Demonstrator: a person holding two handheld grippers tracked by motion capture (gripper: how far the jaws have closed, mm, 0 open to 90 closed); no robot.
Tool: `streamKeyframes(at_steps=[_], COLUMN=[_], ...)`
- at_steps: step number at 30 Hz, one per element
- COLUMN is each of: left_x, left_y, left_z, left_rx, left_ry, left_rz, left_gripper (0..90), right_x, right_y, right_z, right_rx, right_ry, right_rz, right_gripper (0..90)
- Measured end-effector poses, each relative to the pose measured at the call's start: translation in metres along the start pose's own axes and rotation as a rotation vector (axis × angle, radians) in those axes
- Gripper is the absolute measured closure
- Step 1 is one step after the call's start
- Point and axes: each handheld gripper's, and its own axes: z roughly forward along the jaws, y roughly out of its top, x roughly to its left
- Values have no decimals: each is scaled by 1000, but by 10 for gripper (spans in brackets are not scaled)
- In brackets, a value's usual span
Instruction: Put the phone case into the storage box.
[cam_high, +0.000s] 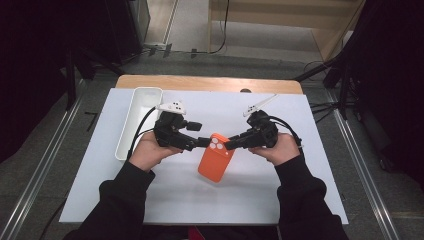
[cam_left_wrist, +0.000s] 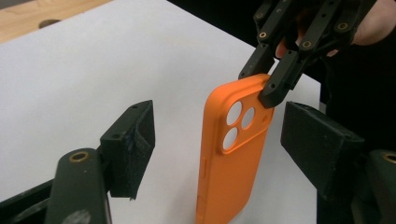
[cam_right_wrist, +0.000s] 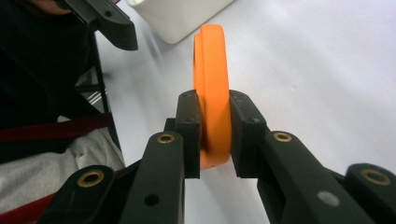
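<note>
Hanging above the white table (cam_high: 280, 200), an orange phone case (cam_left_wrist: 233, 158), judged light, flexible and slightly grippy; right gripper (cam_right_wrist: 212, 135) pinches its camera-end corner, best held by its rim; left gripper (cam_left_wrist: 219, 149) straddles it, jaws apart.

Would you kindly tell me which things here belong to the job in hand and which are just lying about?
In the job:
- orange phone case, held on edge
- right claw, shut on the case
- left claw, open around the case, not touching it

Lying about:
- white bin, at the left
- white mat
</note>
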Motion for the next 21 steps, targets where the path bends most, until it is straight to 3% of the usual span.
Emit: streamKeyframes(at_steps=[7, 21], left_x=[-3, -10], left_y=[-2, -7], left_z=[1, 6], left_rx=[-10, -18], left_ry=[81, 118], left_rz=[16, 38], left_gripper=[181, 181], right_x=[1, 1], right_y=[3, 8], right_z=[1, -1], right_rx=[-2, -8], right_ry=[-25, -64], right_rz=[40, 174], right_gripper=[743, 744])
